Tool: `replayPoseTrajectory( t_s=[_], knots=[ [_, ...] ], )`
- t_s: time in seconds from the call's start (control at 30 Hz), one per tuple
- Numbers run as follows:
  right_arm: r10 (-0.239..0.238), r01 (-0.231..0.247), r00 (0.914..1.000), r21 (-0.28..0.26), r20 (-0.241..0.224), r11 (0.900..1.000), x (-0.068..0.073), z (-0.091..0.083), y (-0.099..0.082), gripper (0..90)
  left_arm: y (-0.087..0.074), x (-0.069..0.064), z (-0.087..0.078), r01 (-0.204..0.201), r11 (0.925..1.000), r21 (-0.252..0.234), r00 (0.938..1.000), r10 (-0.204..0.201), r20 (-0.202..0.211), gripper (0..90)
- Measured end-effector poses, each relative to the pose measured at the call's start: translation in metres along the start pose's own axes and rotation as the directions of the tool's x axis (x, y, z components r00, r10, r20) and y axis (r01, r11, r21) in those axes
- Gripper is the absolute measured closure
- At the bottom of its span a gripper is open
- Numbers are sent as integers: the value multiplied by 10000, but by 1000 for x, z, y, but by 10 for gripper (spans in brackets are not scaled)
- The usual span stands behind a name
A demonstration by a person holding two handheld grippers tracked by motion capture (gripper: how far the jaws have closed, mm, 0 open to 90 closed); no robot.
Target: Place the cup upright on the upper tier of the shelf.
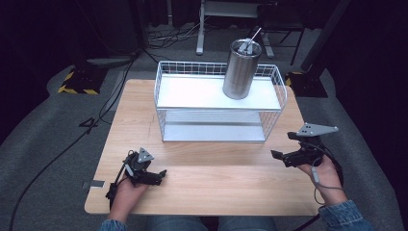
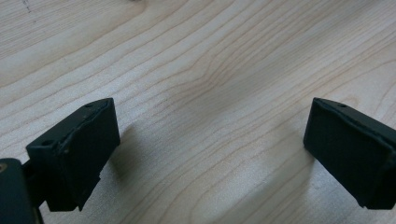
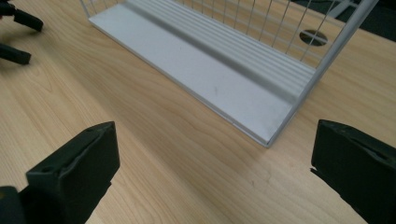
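Left claw [image 2: 210, 154], right claw [image 3: 212, 172] wide open, empty

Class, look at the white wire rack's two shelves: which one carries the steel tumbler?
The upper shelf of the rack carries the steel tumbler, standing upright toward its right end. The lower shelf beneath it is bare.

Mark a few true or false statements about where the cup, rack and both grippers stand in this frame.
1. The steel cup stands on the upper shelf of the white wire rack. True.
2. The left gripper is shut on the cup. False: its jaws are apart over bare wooden table.
3. The right gripper is open, near the rack's lower shelf. True.
4. The cup lies on its side. False: it stands upright.
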State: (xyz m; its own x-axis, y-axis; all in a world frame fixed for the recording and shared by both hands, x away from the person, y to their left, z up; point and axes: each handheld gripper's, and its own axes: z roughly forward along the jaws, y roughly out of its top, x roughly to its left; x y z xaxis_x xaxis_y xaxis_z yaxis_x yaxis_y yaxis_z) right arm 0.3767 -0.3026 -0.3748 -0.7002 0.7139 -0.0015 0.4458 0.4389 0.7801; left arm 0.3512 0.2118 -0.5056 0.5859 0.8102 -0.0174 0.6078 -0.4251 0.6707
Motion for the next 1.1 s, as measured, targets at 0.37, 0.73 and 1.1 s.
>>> replayPoseTrajectory(
  t_s=[0.37,0.73,1.1],
  knots=[
    [233,-235,9997,296,70,9993,4,24,-33,15,0,0,0,5,10000,-7,10000,-5,-3,41],
    [184,-187,9997,190,154,9996,10,38,-59,23,0,0,0,-12,10000,-19,10000,12,-27,41],
    [326,-332,9994,480,142,9983,15,53,-79,25,0,0,0,-5,10000,-11,10000,5,-22,41]
  ],
)
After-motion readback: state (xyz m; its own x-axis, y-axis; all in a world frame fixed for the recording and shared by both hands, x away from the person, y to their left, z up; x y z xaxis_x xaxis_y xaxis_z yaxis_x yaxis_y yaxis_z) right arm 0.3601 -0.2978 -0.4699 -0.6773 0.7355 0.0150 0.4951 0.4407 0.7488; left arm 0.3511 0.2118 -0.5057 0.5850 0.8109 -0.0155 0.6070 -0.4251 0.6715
